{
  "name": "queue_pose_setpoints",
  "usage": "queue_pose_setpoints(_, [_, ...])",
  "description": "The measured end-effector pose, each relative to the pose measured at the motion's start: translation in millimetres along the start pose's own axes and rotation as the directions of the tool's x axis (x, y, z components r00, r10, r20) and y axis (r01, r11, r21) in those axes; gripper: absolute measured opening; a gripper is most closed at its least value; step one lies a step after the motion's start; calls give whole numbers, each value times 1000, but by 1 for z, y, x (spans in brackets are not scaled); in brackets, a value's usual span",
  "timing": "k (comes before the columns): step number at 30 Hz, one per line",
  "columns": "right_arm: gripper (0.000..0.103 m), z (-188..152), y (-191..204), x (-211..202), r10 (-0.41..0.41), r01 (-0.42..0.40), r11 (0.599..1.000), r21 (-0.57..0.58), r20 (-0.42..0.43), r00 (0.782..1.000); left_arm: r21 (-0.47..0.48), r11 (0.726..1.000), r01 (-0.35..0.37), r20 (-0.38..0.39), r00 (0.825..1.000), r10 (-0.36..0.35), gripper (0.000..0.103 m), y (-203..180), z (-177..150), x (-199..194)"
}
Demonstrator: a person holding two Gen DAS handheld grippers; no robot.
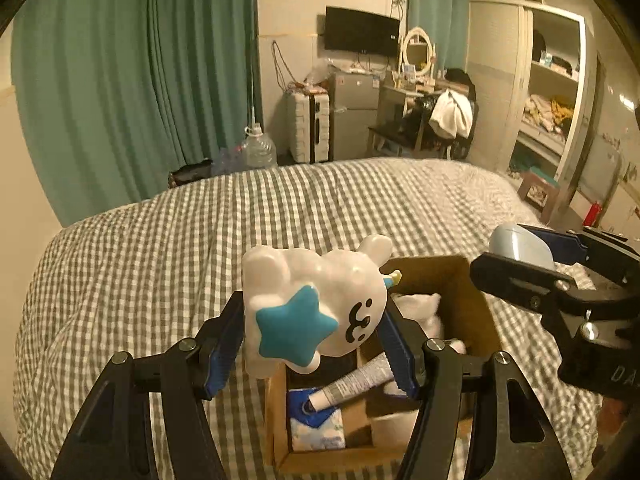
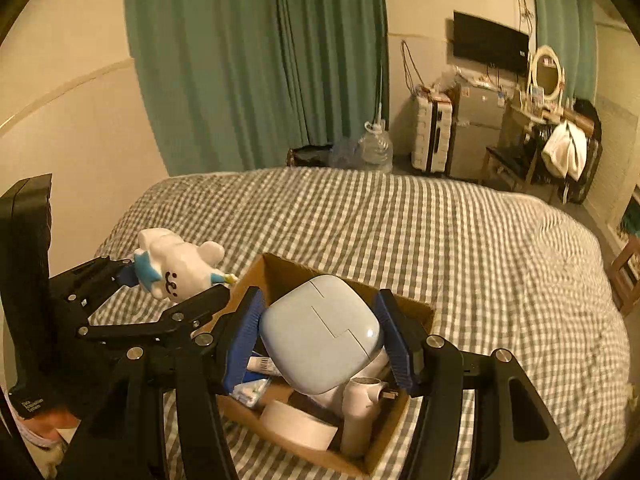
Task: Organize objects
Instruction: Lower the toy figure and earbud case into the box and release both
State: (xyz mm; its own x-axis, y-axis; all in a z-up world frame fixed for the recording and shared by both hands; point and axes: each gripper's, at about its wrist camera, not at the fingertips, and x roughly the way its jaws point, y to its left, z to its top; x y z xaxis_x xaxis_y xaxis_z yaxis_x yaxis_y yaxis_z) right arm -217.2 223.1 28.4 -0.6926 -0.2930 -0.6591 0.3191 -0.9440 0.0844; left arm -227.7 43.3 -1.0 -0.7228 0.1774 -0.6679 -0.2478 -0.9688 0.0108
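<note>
My left gripper [image 1: 312,340] is shut on a white cartoon figure with a blue star [image 1: 316,308], held above the left edge of an open cardboard box [image 1: 476,312]; the figure also shows in the right wrist view [image 2: 176,264]. My right gripper [image 2: 320,344] is shut on a pale blue rounded case [image 2: 322,334], held over the box [image 2: 276,268]; the case shows in the left wrist view [image 1: 520,246]. The box holds a white tube [image 1: 352,386], a blue-and-white tissue pack [image 1: 316,424], a tape roll [image 2: 298,426] and a white device [image 2: 362,408].
The box rests on a bed with a grey-and-white checked cover [image 1: 160,264]. Green curtains [image 1: 120,80], a water jug [image 1: 258,148], a suitcase [image 1: 308,126], a small fridge [image 1: 354,116], a dressing table and an open wardrobe [image 1: 552,92] stand beyond the bed.
</note>
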Motion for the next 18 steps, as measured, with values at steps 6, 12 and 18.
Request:
queue_pose_setpoints(6, [57, -20, -14, 44, -11, 13, 1000, 27, -58, 998, 18, 1000, 18, -34, 999, -17, 65, -7, -8, 34])
queue_pose_setpoints(12, [57, -34, -25, 64, -29, 33, 998, 49, -95, 995, 35, 999, 31, -70, 997, -28, 65, -12, -21, 57])
queue_pose_setpoints(18, [57, -36, -30, 57, -9, 18, 996, 92, -90, 996, 28, 998, 48, -80, 996, -46, 66, -16, -31, 58])
